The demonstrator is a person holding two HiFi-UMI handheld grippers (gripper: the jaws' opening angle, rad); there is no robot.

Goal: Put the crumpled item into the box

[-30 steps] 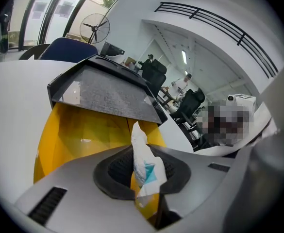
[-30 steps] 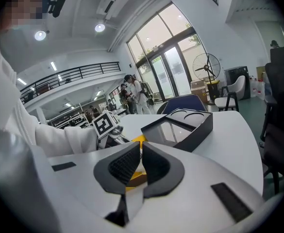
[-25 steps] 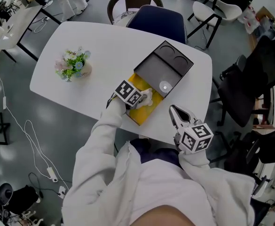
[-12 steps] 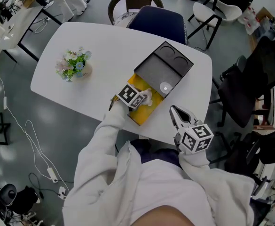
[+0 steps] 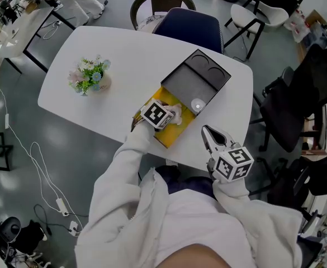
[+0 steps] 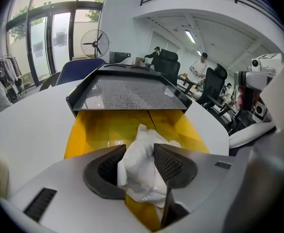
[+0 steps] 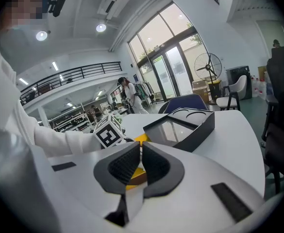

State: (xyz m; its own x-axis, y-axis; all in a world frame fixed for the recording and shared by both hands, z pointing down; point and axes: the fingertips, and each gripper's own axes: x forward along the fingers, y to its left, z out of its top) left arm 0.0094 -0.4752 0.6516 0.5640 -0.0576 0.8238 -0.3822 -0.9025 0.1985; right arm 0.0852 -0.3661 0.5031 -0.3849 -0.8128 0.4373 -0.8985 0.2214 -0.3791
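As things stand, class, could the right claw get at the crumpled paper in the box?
Probably not yet: the left claw, jaws just opened, straddles the paper in the box and covers it from the right claw.

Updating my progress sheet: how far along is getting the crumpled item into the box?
Done: the crumpled item is inside the open yellow box. In hand: the left hand-held gripper has just been opening its jaws, the item between them. Left: draw the gripper clear.
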